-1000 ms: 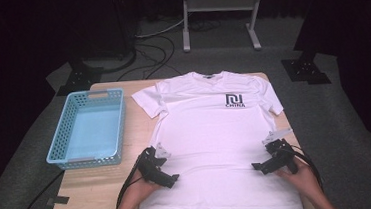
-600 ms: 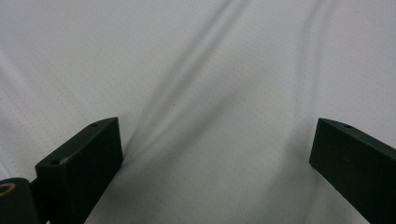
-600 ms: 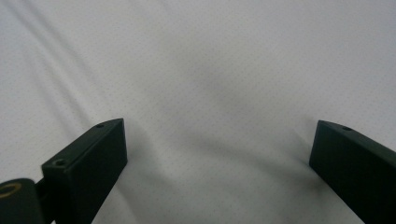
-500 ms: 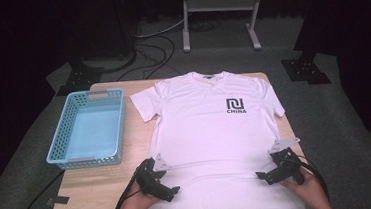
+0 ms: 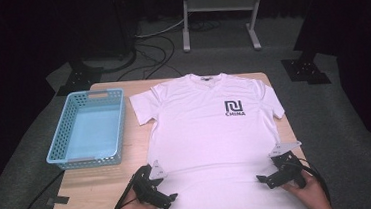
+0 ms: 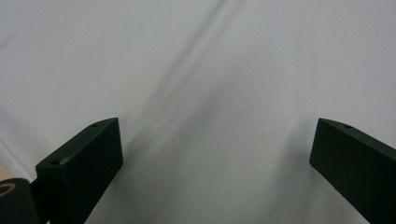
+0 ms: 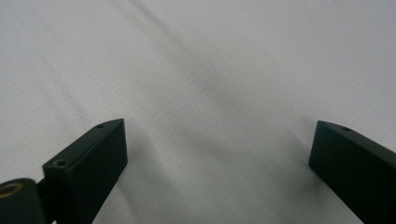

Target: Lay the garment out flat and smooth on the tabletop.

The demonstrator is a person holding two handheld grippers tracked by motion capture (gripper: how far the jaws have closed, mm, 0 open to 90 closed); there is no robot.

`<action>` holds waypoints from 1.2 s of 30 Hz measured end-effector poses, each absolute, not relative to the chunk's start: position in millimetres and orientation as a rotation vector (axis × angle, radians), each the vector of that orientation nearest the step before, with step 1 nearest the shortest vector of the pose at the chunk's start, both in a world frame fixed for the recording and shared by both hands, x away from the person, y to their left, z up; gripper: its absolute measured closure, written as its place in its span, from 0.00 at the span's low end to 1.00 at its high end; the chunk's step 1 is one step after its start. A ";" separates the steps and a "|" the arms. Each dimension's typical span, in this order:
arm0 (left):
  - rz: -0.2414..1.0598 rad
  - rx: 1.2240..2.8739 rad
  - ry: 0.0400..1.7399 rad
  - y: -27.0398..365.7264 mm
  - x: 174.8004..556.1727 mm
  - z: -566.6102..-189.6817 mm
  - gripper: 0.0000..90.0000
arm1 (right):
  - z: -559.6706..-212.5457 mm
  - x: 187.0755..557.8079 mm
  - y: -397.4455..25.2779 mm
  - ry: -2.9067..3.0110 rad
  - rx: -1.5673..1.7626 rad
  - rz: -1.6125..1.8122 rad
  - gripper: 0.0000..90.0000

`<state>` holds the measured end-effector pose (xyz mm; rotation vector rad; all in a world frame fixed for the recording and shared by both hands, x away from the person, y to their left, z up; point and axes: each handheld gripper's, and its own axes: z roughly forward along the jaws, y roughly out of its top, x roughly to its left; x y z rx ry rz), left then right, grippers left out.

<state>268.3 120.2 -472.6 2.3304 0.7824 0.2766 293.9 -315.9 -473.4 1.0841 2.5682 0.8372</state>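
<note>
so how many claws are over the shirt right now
2. The left claw sits over the white t-shirt at its lower left near the hem, and the right claw sits at its lower right. Both are open above the fabric, holding nothing.

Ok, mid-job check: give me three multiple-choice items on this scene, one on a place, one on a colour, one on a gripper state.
1. The light blue plastic mesh basket sits where relative to the white cotton T-shirt?
A on top of it
B to its left
C to its right

2. The logo print on the shirt is:
A red
B green
C black

3. The left gripper is:
A open over the shirt
B shut on the basket
C shut on a sleeve

B, the high view shows it left; C, dark print; A, jaws stand apart over fabric.
</note>
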 end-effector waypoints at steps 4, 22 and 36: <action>0.307 2.274 0.803 126.2 269.3 -467.7 0.02 | -469.7 290.3 -323.3 2.534 1.116 0.923 0.04; 0.370 2.171 0.833 155.0 255.9 -455.0 0.02 | -457.2 258.8 -367.4 2.370 1.208 1.019 0.04; 0.405 2.096 0.884 180.5 234.0 -462.4 0.02 | -464.1 223.4 -398.2 2.180 1.315 1.106 0.04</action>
